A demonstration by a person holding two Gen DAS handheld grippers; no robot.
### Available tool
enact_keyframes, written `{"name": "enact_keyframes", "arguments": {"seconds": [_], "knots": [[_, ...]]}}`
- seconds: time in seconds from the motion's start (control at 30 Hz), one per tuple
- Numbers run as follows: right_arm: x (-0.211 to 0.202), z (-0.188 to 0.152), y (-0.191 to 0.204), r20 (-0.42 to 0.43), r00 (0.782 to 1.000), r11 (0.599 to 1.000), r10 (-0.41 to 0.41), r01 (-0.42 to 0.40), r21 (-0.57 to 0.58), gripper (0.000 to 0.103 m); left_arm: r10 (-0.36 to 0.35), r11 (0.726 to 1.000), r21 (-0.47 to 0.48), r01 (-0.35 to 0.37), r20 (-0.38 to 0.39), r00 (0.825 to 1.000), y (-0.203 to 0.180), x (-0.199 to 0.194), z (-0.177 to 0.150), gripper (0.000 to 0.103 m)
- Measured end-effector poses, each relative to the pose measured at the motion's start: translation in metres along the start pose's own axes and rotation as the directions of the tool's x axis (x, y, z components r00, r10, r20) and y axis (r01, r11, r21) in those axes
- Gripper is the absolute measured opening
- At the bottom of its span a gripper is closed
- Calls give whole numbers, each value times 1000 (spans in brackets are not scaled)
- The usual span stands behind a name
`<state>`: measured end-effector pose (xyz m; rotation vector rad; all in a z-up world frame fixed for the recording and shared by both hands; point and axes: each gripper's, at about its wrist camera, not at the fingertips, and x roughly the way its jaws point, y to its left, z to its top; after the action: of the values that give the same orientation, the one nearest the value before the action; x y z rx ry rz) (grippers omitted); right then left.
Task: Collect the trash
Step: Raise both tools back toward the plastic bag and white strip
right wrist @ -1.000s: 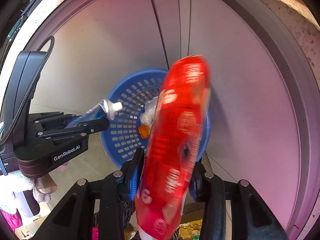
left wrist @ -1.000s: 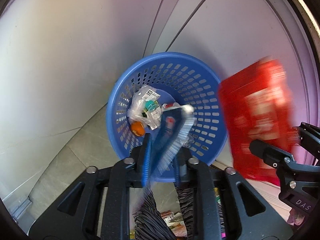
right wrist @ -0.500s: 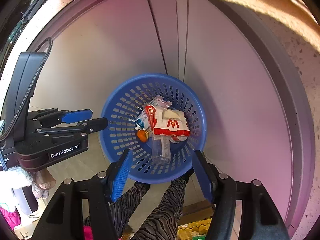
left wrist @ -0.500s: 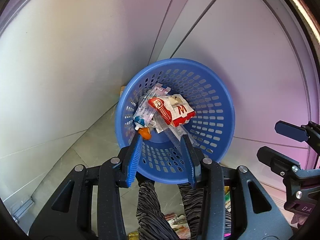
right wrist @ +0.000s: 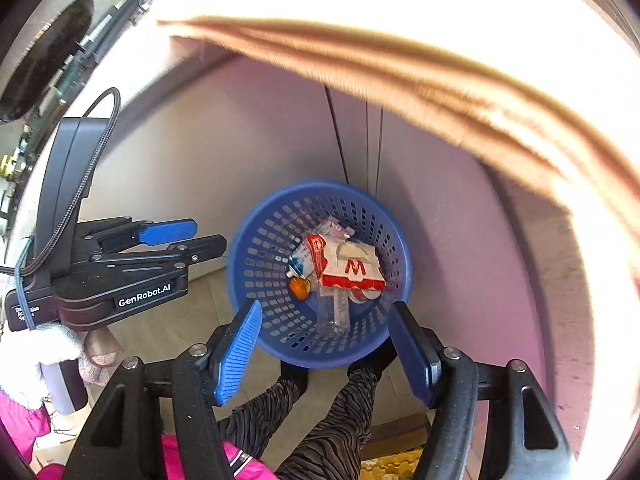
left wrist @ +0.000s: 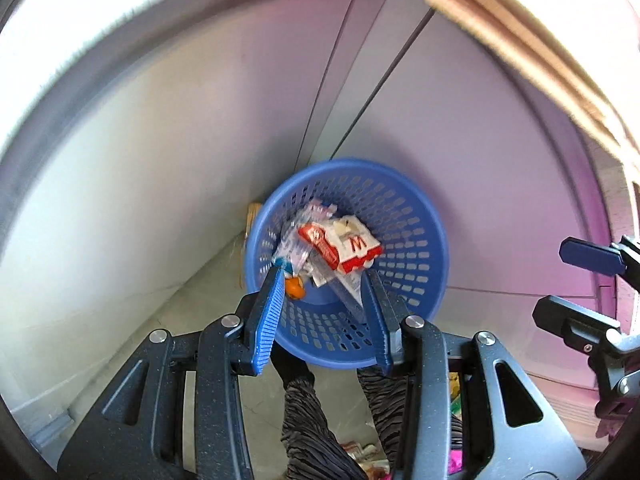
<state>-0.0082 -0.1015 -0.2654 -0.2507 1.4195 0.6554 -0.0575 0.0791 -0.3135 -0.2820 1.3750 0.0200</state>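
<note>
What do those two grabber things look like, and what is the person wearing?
Each gripper is black with two long fingers: one has a bright blue ribbed pad, the other a darker blue one. Silver screws dot the frames. The left gripper says "GenRobot.AI" in white and has a black braided cable. The person wears a fluffy white glove, pink clothing and zebra-striped trousers.

Both wrist cameras look steeply down from above; each frames the same blue basket (left wrist: 416, 216) (right wrist: 272, 216).
</note>
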Motion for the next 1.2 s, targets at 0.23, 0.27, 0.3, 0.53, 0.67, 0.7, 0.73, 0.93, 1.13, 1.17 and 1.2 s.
{"name": "enact_keyframes", "arguments": {"seconds": [0.23, 0.27, 0.3, 0.53, 0.67, 0.7, 0.73, 0.93, 1.13, 1.17, 1.2], "knots": [[-42, 3, -4, 76, 997, 999, 27, -26, -20, 72, 12, 1000, 12, -13, 103, 995, -9, -49, 12, 40], [-50, 4, -5, 87, 996, 999, 35, -34, -18, 73, 8, 1000, 11, -10, 118, 993, -10, -56, 14, 40], [-58, 5, -6, 100, 994, 999, 42, -41, -16, 74, 5, 1000, 12, -7, 134, 991, -12, -63, 16, 40], [-101, 12, -20, 198, 978, 998, 69, -65, -27, 82, -6, 1000, 29, 0, 216, 976, -31, -100, 34, 40], [-118, 21, -30, 238, 969, 998, 62, -54, -41, 83, -21, 999, 37, 12, 254, 967, -44, -114, 48, 40], [-122, 23, -33, 248, 967, 998, 61, -52, -42, 83, -26, 999, 42, 16, 260, 965, -48, -118, 52, 40], [-128, 25, -36, 257, 965, 998, 57, -48, -42, 83, -29, 999, 46, 18, 267, 963, -51, -121, 56, 40], [-152, 46, -67, 307, 951, 999, 37, -25, -44, 83, -36, 998, 59, 18, 305, 952, -76, -132, 87, 44], [-164, 74, -106, 338, 941, 1000, 15, -5, -30, 84, -26, 998, 63, 6, 318, 948, -95, -129, 114, 44], [-165, 80, -113, 343, 939, 1000, 13, -3, -29, 83, -22, 998, 65, 2, 318, 948, -98, -128, 119, 44], [-166, 86, -119, 346, 938, 1000, 9, 0, -27, 84, -20, 998, 65, 0, 319, 948, -100, -127, 122, 44]]}}
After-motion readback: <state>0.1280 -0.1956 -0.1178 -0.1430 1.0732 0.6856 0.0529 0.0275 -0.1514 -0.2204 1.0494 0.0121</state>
